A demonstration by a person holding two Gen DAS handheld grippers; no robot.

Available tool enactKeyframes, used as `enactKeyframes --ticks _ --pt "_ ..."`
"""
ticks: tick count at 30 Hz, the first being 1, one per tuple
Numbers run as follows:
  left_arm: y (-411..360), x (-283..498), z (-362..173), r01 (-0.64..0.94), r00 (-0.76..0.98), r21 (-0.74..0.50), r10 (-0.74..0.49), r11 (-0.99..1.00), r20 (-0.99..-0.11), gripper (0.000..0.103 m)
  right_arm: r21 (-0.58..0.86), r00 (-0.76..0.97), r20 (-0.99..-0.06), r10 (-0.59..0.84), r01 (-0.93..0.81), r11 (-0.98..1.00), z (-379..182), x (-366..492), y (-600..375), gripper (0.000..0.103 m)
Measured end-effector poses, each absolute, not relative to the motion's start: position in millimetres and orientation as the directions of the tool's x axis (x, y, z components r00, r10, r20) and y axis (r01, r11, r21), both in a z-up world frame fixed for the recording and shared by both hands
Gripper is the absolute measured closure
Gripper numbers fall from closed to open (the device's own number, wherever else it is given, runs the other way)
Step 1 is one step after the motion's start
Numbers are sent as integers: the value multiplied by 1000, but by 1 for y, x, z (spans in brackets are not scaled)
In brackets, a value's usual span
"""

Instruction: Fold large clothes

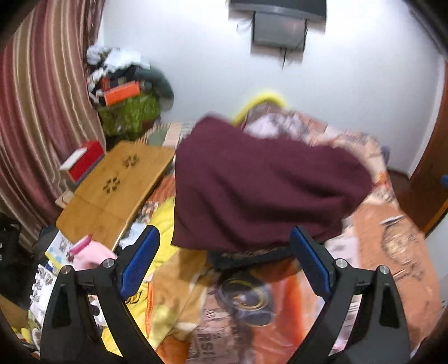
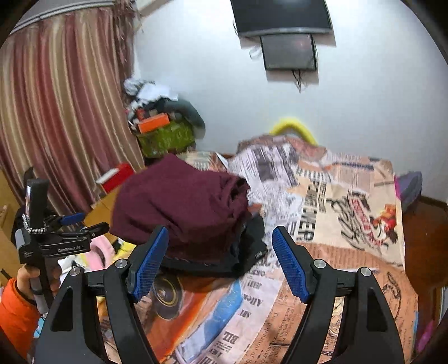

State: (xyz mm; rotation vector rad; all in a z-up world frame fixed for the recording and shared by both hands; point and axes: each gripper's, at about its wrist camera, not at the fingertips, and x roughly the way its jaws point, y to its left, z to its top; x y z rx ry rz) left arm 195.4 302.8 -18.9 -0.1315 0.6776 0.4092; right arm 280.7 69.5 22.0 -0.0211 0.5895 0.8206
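Observation:
A maroon garment (image 1: 266,182) lies bunched and folded on the bed, on top of a black folded garment (image 2: 252,246). In the left wrist view my left gripper (image 1: 224,232) is open just short of the maroon cloth's near edge, with nothing between its blue pads (image 1: 140,263). My right gripper (image 2: 220,229) is open too, its jaws apart in front of the maroon garment (image 2: 182,207) and gripping nothing. The right wrist view also shows the left gripper (image 2: 84,222) at the far left, held by a hand in an orange sleeve (image 2: 16,308).
The bed has a printed orange and newsprint cover (image 2: 336,224). A wooden lap table (image 1: 117,182) with a red box (image 1: 84,159) stands left of the garments. A cluttered pile (image 1: 126,92) and a striped curtain (image 1: 42,112) fill the left corner. A screen (image 2: 282,16) hangs on the wall.

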Motion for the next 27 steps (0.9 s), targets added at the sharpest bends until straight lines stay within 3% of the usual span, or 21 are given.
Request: enactKeyframes --ticks 7,15,19,27 --pt "242 128 62 -383 849 27 364 923 -383 8 214 565 -334 754 -734 645 66 236 44 30" --pt "185 53 110 -362 923 20 361 932 -132 8 186 592 -130 796 -774 606 107 178 18 30" --pt "158 28 114 -368 928 49 370 928 -43 8 169 589 -74 805 -788 592 112 158 13 30" --pt "133 0 99 -389 920 46 390 920 -16 2 116 598 -62 799 -791 601 104 134 21 26"
